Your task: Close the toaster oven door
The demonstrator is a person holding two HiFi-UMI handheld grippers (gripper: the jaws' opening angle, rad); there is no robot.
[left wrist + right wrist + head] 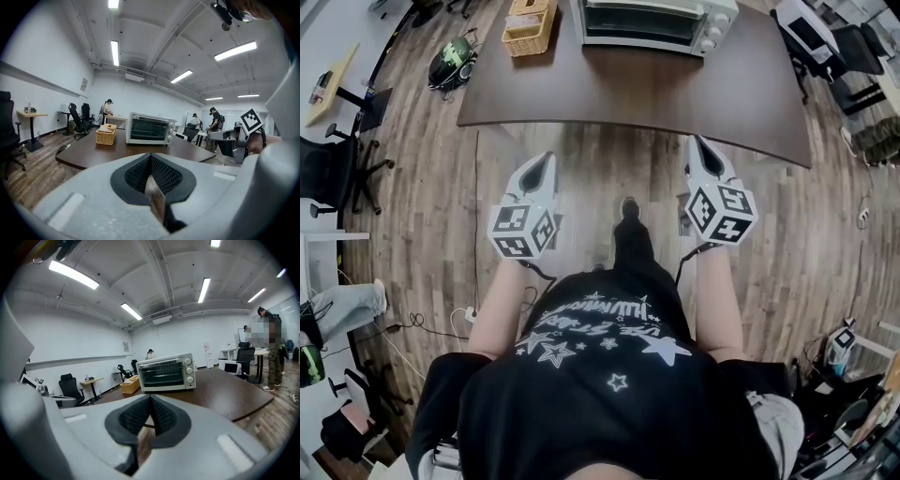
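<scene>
A silver toaster oven (654, 21) stands at the far side of a dark brown table (628, 94). Its glass door looks upright against the front, as seen in the left gripper view (150, 129) and the right gripper view (166, 372). My left gripper (546, 161) and right gripper (697, 142) are held side by side over the wooden floor, short of the table's near edge, and both point toward the oven. The pads of the left gripper (150, 157) meet with nothing between them. The right gripper (150, 399) is likewise shut and empty.
A wicker basket (530, 26) sits left of the oven on the table. Office chairs (337, 173) and a small desk (333, 82) stand at the left, and a round dark object (452, 61) lies on the floor. People (214, 121) stand among desks far behind.
</scene>
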